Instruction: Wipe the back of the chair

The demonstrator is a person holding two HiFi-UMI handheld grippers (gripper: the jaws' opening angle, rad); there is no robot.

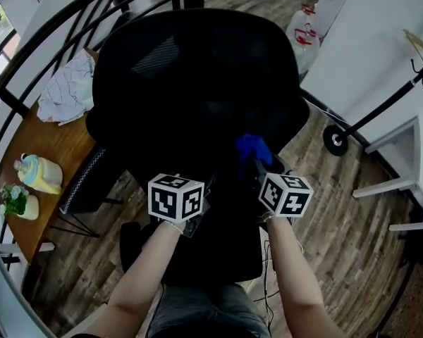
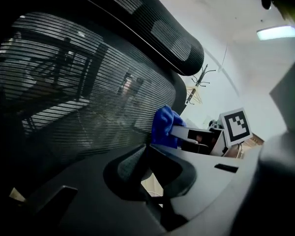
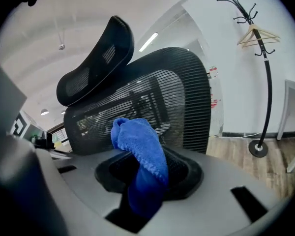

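A black mesh office chair fills the middle of the head view, its back (image 1: 197, 83) facing me. My right gripper (image 1: 255, 164) is shut on a bunched blue cloth (image 1: 252, 146), which rests against the lower part of the mesh. In the right gripper view the cloth (image 3: 140, 146) sticks up from between the jaws, in front of the mesh back (image 3: 157, 102) and the headrest (image 3: 96, 60). My left gripper (image 1: 206, 192) sits close beside it at the lower back, with the jaws together and nothing in them. The left gripper view looks along the mesh (image 2: 88, 97) towards the cloth (image 2: 163, 127).
A wooden table (image 1: 49, 146) at the left carries a white rag (image 1: 67, 90) and small pots (image 1: 39, 173). A black curved railing (image 1: 56, 20) runs behind it. A coat stand (image 3: 265, 68) and white furniture (image 1: 395, 182) stand to the right on the wood floor.
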